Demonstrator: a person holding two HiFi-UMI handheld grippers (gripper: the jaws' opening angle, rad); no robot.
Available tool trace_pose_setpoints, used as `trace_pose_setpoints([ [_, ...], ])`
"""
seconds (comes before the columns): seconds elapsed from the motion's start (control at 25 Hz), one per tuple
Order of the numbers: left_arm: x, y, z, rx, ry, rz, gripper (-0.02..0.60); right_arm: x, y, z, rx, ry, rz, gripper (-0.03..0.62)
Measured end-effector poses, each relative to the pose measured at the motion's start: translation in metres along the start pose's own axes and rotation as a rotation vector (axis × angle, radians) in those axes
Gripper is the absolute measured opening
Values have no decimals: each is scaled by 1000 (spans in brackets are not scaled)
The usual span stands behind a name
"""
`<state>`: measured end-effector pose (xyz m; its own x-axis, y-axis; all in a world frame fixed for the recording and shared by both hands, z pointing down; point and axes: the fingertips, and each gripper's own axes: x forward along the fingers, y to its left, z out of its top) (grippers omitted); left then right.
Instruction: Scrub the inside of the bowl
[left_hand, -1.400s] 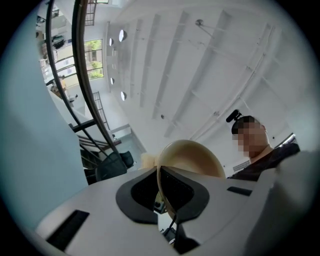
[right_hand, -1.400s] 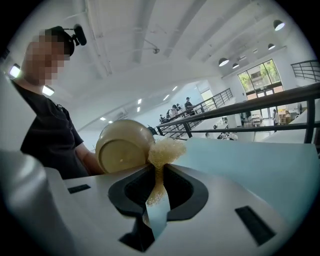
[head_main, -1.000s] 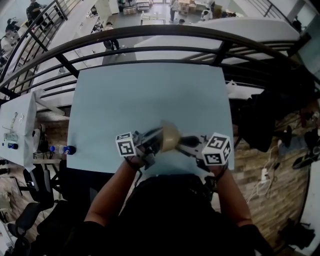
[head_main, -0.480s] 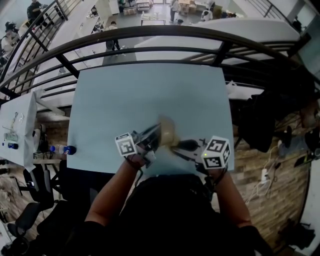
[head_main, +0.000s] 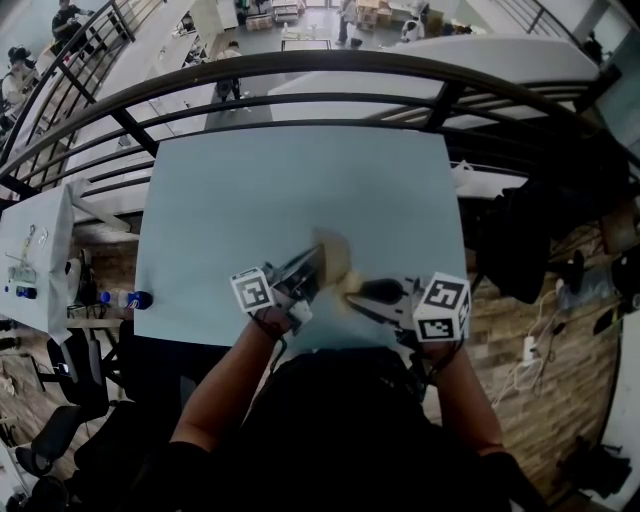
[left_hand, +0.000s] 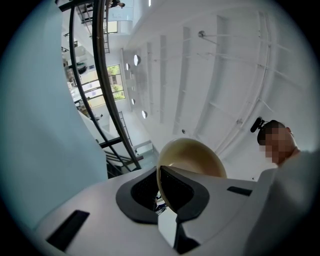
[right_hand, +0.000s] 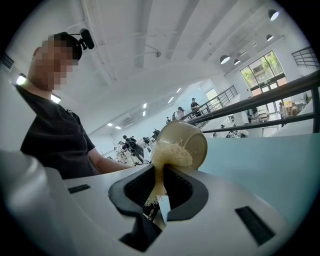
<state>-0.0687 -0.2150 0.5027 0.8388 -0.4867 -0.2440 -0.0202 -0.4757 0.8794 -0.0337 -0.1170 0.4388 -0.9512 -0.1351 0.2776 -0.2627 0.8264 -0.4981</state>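
A tan bowl (head_main: 335, 258) is held on its side above the near part of the light blue table (head_main: 280, 190). My left gripper (head_main: 310, 270) is shut on the bowl's rim; in the left gripper view the rim runs between the jaws of the left gripper (left_hand: 160, 186) and the bowl (left_hand: 192, 157) rises beyond them. My right gripper (head_main: 356, 292) comes in from the right. It is shut on a pale fibrous scrubber (right_hand: 171, 154), which is pressed into the mouth of the bowl (right_hand: 192, 139) just past the right gripper (right_hand: 161, 189).
A black railing (head_main: 300, 70) curves past the table's far edge, with a lower floor and people beyond it. A water bottle (head_main: 125, 298) and a white table (head_main: 35, 250) are off to the left. The person's body is close against the table's near edge.
The right gripper's marker cube has shifted slightly right and toward me. The bowl has moved a little away and turned in the left gripper's hold. Both grips stay as they were.
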Motion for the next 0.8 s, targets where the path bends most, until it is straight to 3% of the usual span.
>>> trace_pose_setpoints([
  [0.24, 4, -7, -12, -55, 19, -28, 5, 0, 11, 26, -76, -18, -4, 63],
  [0.56, 5, -9, -18, -11, 50, -27, 5, -11, -3, 48, -93, -58, -63, 63],
  [0.8, 0, -3, -26, 1, 75, 15, 5, -14, -15, 62, -106, -71, -108, 63],
])
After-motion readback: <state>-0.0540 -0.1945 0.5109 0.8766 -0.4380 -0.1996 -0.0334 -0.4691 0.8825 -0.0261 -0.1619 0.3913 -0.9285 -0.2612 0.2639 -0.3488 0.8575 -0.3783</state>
